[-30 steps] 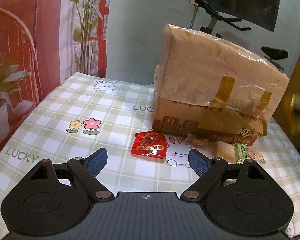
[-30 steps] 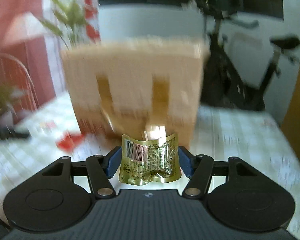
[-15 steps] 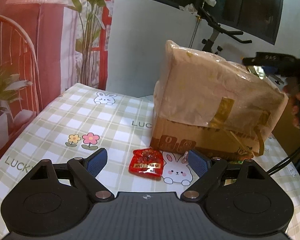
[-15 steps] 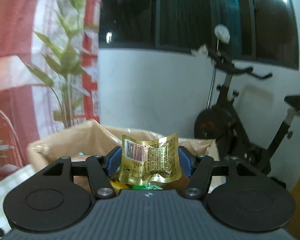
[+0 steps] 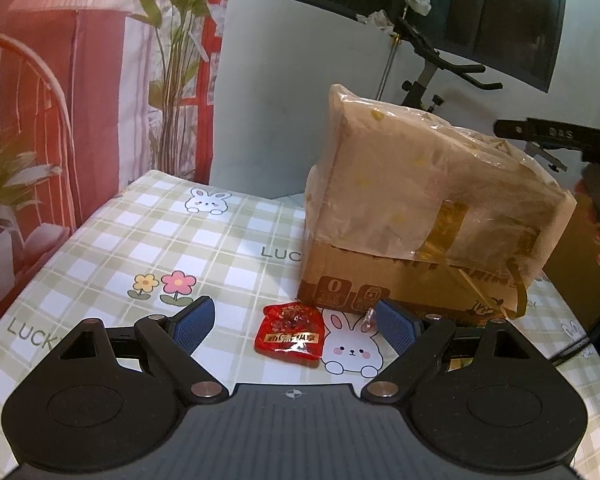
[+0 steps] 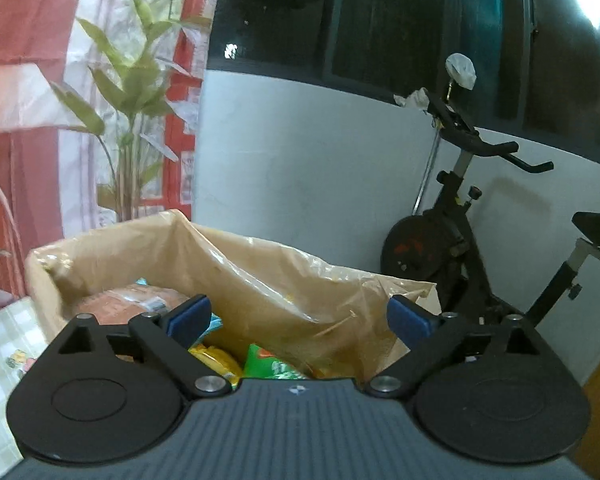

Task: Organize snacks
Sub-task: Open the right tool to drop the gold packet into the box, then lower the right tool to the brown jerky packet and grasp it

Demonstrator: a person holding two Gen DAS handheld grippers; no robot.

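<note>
Now, through the left wrist view, I see my left tool [image 5: 290, 322] spread wide and empty above a red foil snack packet [image 5: 290, 332] lying on the checked worktop [image 5: 100, 248], just before the plastic-lined cardboard box [image 5: 420, 216]. Through the right wrist view, my right tool [image 6: 300, 316] is opening, empty, over that box's snacks [image 6: 268, 364].

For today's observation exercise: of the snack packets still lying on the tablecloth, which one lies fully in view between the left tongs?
The red snack packet, beside the printed rabbit. The others are mostly hidden behind the left tongs' right finger.
</note>
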